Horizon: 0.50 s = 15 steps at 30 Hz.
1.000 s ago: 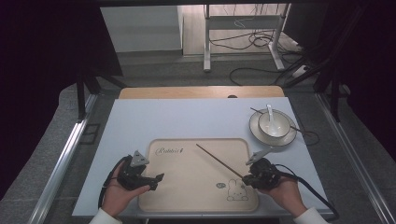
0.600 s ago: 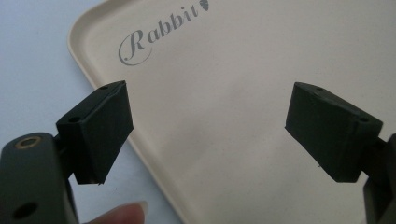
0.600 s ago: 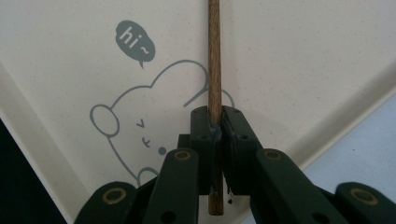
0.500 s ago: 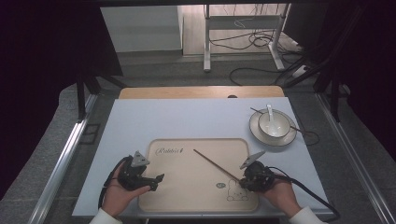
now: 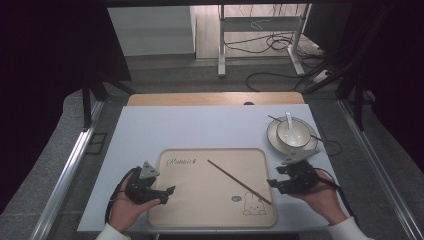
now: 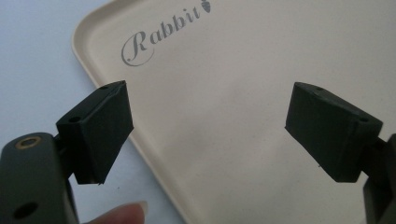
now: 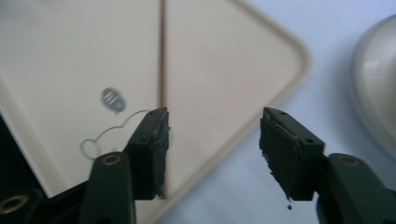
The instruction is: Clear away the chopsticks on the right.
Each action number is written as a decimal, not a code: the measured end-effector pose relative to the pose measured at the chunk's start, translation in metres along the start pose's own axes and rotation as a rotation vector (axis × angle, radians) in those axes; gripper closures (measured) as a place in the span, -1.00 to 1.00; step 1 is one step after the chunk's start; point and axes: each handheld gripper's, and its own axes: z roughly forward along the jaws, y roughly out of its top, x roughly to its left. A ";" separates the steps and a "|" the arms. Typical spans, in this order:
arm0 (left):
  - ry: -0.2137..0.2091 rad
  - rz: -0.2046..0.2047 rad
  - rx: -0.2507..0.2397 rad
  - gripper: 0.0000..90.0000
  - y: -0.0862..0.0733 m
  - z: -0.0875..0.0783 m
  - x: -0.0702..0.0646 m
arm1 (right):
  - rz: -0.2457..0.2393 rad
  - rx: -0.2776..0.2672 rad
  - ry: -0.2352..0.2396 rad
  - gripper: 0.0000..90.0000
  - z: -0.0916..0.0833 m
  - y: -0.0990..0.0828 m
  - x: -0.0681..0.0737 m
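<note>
Dark floor and loose cables lie behind a pale blue table [image 5: 210, 127]. On its near half sits a big cream tray [image 5: 200, 200] with a rabbit drawing, flat and ready for things to be put on. One thin brown chopstick [image 5: 239, 182] lies slanted on the tray, free of both tools. Far right on the table stands a plate [image 5: 272, 142] with a white bowl [image 5: 292, 134] and spoon [image 5: 288, 119]; another stick rests there. The right gripper [image 5: 276, 184] hangs by the tray's right edge; its jaws have just been opening and hold nothing, so it looks like it let the chopstick go. The left gripper [image 5: 167, 195] waits wide apart over the tray's left side, empty.
</note>
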 end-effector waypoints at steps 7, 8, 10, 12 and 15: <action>0.002 -0.003 -0.005 -0.67 0.000 -0.001 -0.001 | 0.051 -0.070 -0.067 -0.15 -0.035 0.003 -0.051; 0.002 -0.003 -0.005 -0.67 0.000 -0.001 -0.001 | 0.058 -0.067 -0.078 -0.15 -0.039 0.004 -0.060; 0.001 -0.002 -0.008 -0.67 -0.001 -0.002 -0.001 | 0.066 -0.063 -0.095 -0.15 -0.042 0.004 -0.069; 0.003 -0.004 -0.010 -0.67 -0.001 -0.003 0.000 | 0.097 -0.042 -0.151 -0.14 -0.050 0.005 -0.096; -0.001 -0.007 -0.008 -0.67 -0.002 -0.003 0.000 | 0.113 0.004 -0.176 -0.12 -0.053 0.006 -0.125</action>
